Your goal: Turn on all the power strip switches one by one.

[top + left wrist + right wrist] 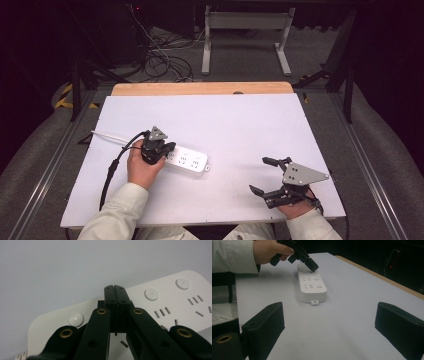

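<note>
While you look down from the high view, your left gripper (159, 148) sits over the near-left end of the white plastic power strip (186, 160), which lies flat toward the left of the white tabletop (240, 125), its thin white cord (107, 135) trailing off to the left. Your right gripper (270, 176) rests well apart near the table's front right, jaws spread and empty, probably parked so it stays out of the way.

In the left gripper view, the jaws are pressed together, pinching nothing, their joined tip poised over the strip's top face between a raised round switch button (76, 318) and two flatter ones further along. Closed like that, they make a single blunt point, which suits pushing a button.

In the right gripper view, the wide-open pads (265, 326) frame the strip from afar, and the left gripper's tip (311, 265) comes down on its far end; whether it actually touches, you cannot tell.
</note>
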`<state>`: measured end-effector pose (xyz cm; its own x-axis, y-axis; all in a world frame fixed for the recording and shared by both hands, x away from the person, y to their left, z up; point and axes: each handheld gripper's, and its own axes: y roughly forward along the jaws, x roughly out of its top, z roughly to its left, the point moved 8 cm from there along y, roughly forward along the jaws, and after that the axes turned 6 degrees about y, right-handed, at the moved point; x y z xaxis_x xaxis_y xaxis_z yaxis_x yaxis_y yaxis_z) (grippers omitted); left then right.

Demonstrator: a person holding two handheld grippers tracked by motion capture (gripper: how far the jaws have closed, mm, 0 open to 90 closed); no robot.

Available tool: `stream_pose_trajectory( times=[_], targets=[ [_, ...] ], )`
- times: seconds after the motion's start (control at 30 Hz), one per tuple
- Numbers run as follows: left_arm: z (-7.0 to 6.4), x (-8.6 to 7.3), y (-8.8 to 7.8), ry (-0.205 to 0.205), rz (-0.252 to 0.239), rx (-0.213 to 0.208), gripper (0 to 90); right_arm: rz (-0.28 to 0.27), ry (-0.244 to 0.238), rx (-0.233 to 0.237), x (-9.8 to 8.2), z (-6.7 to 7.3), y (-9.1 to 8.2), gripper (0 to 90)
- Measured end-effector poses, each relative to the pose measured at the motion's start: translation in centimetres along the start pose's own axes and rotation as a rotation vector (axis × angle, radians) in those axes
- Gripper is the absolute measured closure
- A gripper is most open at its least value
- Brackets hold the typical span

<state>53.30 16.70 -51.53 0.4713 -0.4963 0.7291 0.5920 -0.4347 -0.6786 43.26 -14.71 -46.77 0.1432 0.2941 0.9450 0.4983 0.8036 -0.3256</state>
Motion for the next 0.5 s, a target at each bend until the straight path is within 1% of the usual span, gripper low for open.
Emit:
stream_pose_trajectory(
  times=[0.1,0.2,0.23,0.3,0.43,0.47,0.5],
  targets=[
    [-0.02,0.00,0.09,-0.012,-0.011,-0.009,89.9,-0.001,0.001,-0.001,0.01,-0.02,-0.03,9.2],
    [-0.10,0.05,0.16,-0.009,-0.017,-0.011,89.9,-0.001,-0.002,-0.001,0.01,-0.05,0.00,9.2],
    [-0.19,0.14,0.22,0.002,-0.024,-0.016,89.9,0.002,0.001,0.000,-0.01,-0.02,0.00,9.2],
    [-0.30,0.14,0.24,0.002,-0.024,-0.023,89.9,0.000,0.001,0.001,0.01,0.02,-0.01,9.2],
    [-0.23,0.13,0.27,0.009,-0.025,-0.016,89.9,0.000,0.003,0.002,0.02,0.01,-0.02,9.2],
    [-0.10,0.12,0.25,0.013,-0.025,-0.007,89.9,0.000,0.003,0.002,0.02,0.01,-0.02,9.2],
    [-0.13,0.10,0.28,0.010,-0.027,-0.013,89.9,-0.001,0.003,0.001,0.03,0.02,-0.02,9.2]
  ],
)
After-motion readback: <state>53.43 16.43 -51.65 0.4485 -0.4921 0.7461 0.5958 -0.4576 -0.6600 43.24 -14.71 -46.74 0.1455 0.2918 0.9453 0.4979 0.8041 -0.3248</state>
